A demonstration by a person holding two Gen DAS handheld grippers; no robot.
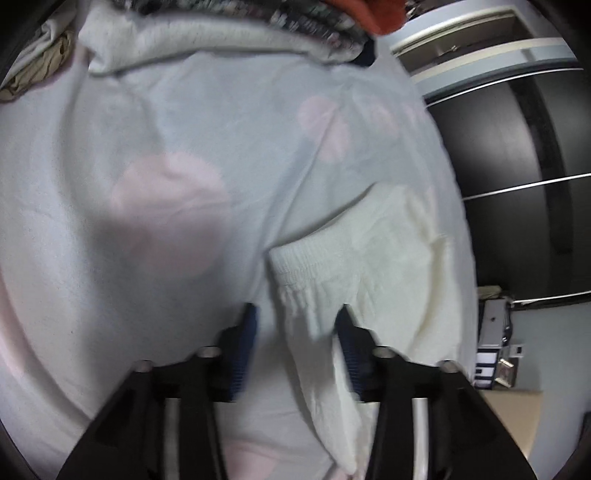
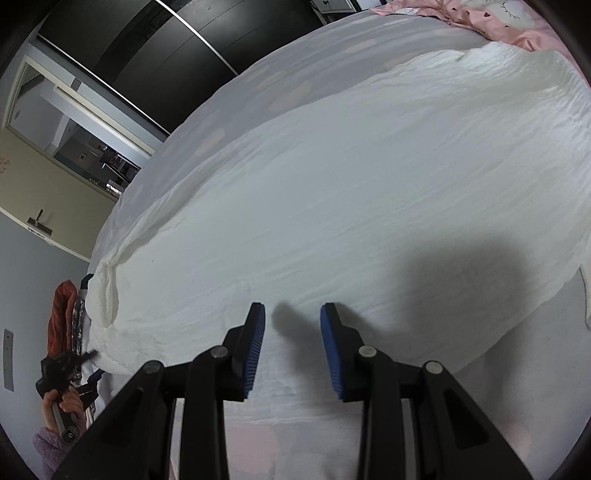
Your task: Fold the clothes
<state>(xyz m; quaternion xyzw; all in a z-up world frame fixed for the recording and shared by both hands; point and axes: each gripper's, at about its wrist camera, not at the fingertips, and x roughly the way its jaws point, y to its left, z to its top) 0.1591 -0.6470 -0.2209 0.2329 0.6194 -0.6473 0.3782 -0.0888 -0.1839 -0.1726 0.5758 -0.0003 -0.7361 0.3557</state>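
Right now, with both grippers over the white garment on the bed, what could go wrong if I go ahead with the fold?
1. The left hand-held gripper is open with the ribbed hem between its fingers; closing may also pinch the bedsheet underneath.
2. The right hand-held gripper hovers open over the flat middle of the white garment, not an edge, so a grab could bunch it.
3. The clothes pile sits close and could catch the fold.

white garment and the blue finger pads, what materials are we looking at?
White garment: looks like a thin crinkled woven cloth, maybe cotton gauze; matte, with fine wrinkle lines. Its ribbed elastic waistband looks knitted. Finger pads: likely rubber or soft plastic, matte blue with fine ridges, on black rigid-looking plastic fingers.
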